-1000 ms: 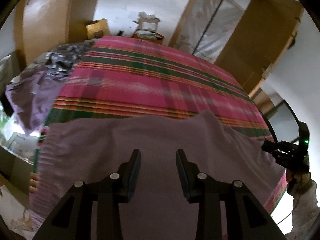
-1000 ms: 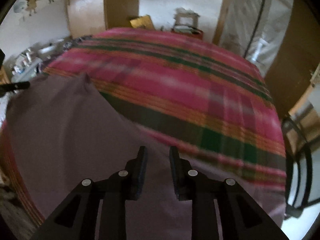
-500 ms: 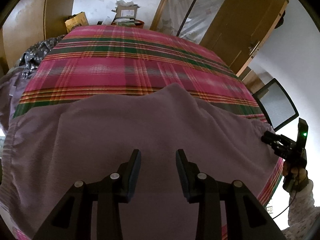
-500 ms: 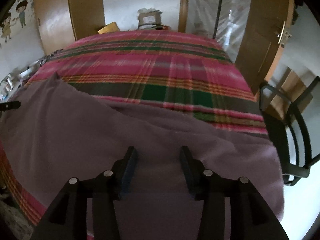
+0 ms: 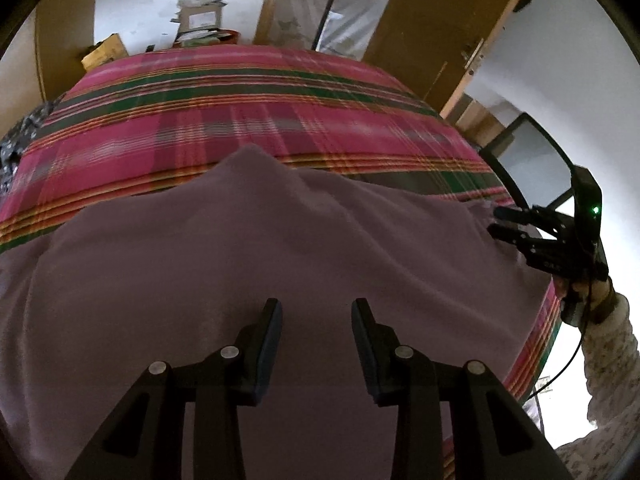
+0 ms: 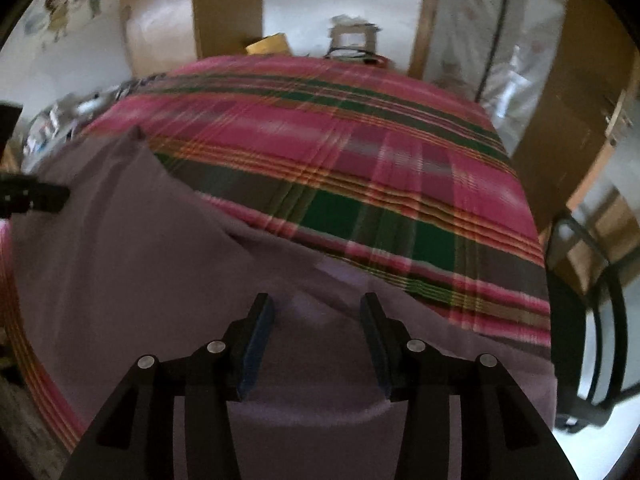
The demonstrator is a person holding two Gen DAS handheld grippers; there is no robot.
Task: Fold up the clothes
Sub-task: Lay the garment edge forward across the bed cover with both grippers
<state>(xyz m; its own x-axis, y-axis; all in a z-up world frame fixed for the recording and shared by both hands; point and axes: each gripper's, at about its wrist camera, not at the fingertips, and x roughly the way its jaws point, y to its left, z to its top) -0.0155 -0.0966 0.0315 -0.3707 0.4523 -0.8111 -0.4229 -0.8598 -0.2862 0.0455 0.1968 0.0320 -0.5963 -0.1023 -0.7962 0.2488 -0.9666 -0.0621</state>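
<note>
A mauve garment [image 5: 248,264] lies spread across the near part of a bed covered by a pink and green plaid blanket [image 5: 240,120]. My left gripper [image 5: 316,308] hovers over the garment's near middle, open, with only cloth below its fingers. Over the garment's right end [image 6: 160,260] my right gripper [image 6: 316,300] is open too, nothing pinched between its pads. In the left wrist view the right gripper [image 5: 504,222] shows at the garment's right edge, held by a hand in a pale sleeve [image 5: 608,344]. The left gripper's tip [image 6: 40,198] shows at the left in the right wrist view.
A black chair [image 6: 592,320] stands by the bed's right side. Wooden doors [image 5: 460,20] and boxes [image 5: 200,20] are beyond the far end. A dark patterned heap of clothes [image 5: 16,136] lies at the bed's left edge.
The right gripper's jaws went from nearly shut to wide apart. The left gripper slid to the right along the garment, so the clothes pile on the left has almost left its view.
</note>
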